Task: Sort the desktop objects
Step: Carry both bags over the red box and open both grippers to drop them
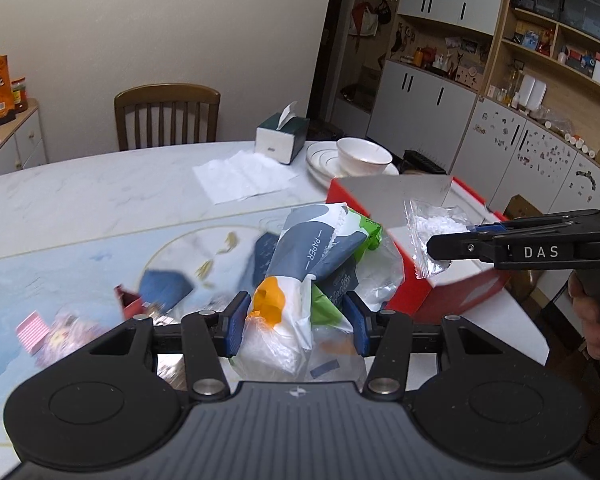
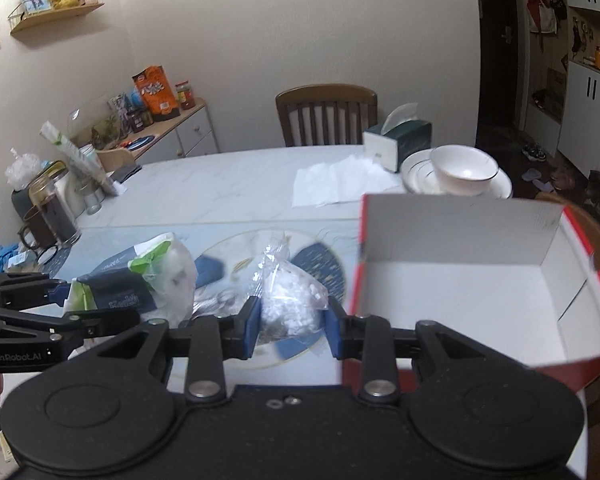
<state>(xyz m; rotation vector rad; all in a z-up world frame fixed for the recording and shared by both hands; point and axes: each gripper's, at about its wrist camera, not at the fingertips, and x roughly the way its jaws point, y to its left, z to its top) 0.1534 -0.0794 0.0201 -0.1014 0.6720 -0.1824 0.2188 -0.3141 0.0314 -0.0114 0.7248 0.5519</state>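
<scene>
The left gripper (image 1: 298, 322) is pinching a bundle of wrappers (image 1: 300, 280) between narrowly parted fingers; the right gripper (image 2: 292, 330) is likewise clamping a clear bag of white pellets (image 2: 290, 300), with the red box (image 2: 480, 280) lying just right of its fingers.

Both tools are matte black plastic: the left gripper (image 1: 296, 322) and right gripper (image 2: 292, 330) each carry blue pads (image 2: 249, 330), two round discs, a ribbed base and silver screws (image 1: 209, 387). White lettering reads "DAS" on one side, "GenRobot.AI" on the other. A hand (image 1: 594, 312) shows at the edge.
</scene>
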